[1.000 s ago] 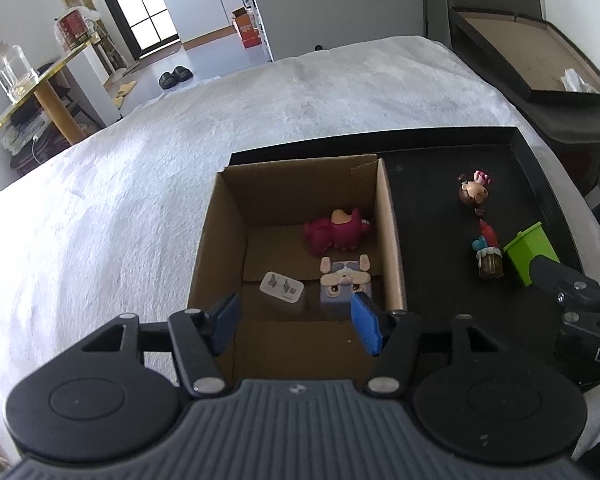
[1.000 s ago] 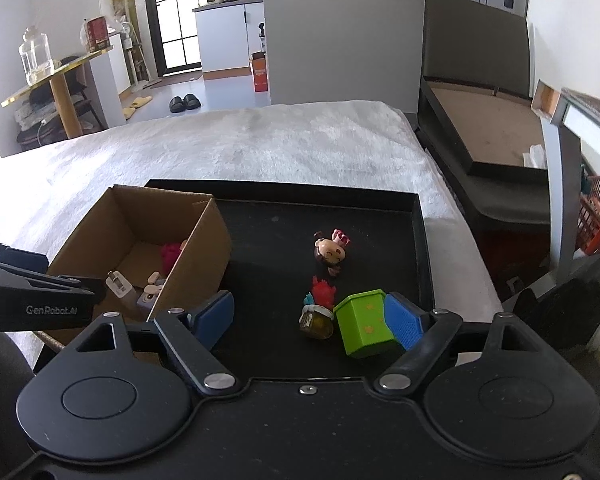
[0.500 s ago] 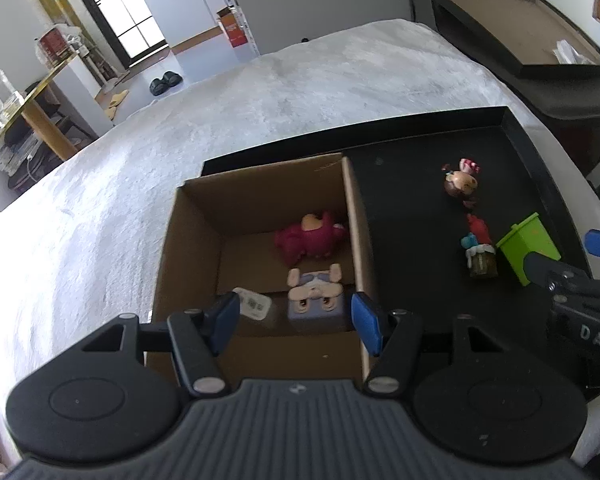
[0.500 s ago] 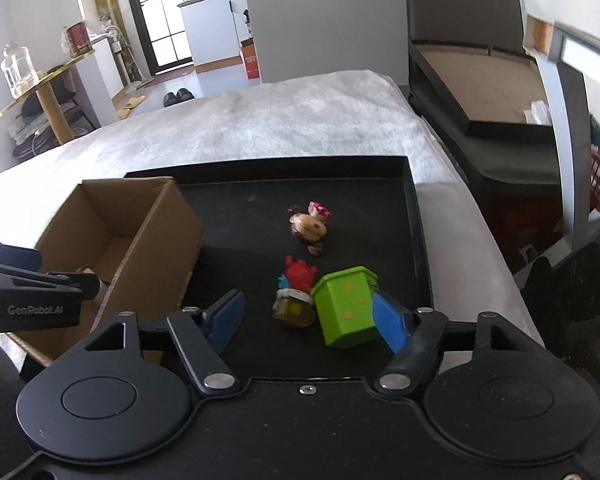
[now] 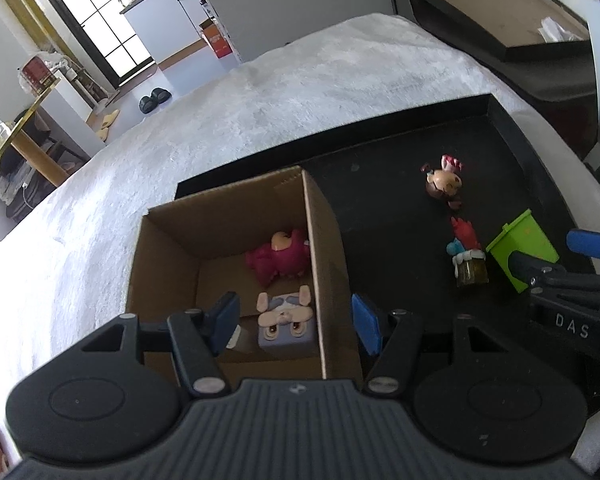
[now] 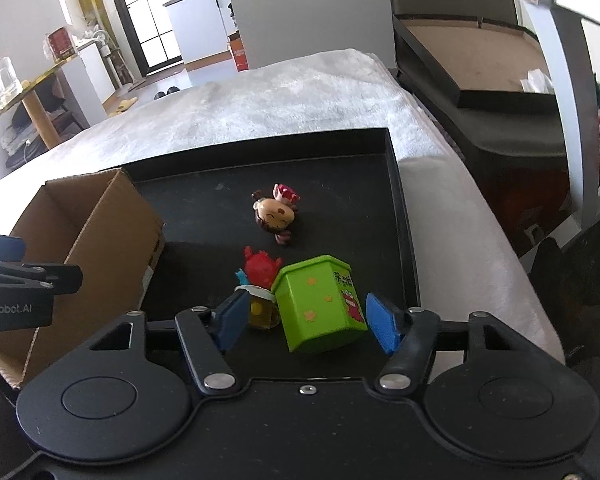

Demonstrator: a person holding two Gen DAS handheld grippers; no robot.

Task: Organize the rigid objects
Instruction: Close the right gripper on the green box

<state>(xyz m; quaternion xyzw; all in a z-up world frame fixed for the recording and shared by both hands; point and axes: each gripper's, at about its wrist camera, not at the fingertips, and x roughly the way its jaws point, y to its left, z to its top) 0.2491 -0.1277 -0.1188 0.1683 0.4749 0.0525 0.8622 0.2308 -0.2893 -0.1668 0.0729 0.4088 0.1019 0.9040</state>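
Closing in on the green one, so here's how it looks from my seat:

right gripper [image 6: 304, 322]: jaws have just been closing, and the green box [image 6: 318, 304] sits between them along with the little jar figure [image 6: 260, 296]. Far pad isn't touching the box, and the near pad is at the jar, not the box. So not clamped on anything yet, as far as I can tell.

green box: tipped over on the black tray [image 6: 394, 184], leaning right against the jar figure. That's the awkward bit. I'd guess squeezing now catches both toys, so I'd want to shift toward the box's side first.

left gripper [image 5: 296, 322]: unclenched and empty, straddling the near right wall of the cardboard box [image 5: 320, 248]. One pad hangs inside, one outside. My read is it's there to steady the box while the other hand brings stuff over.

cardboard box: sits on the tray's left part and is where sorted toys go. The pink plush-looking figure [image 5: 278, 258] and the blue dog block [image 5: 286, 320] are in it, both against the right wall. There's a small pale thing behind the left pad that I can't make out.

round-head doll [image 6: 276, 214]: lying on the open tray beyond the jar figure, apart from it. Probably a later pick.
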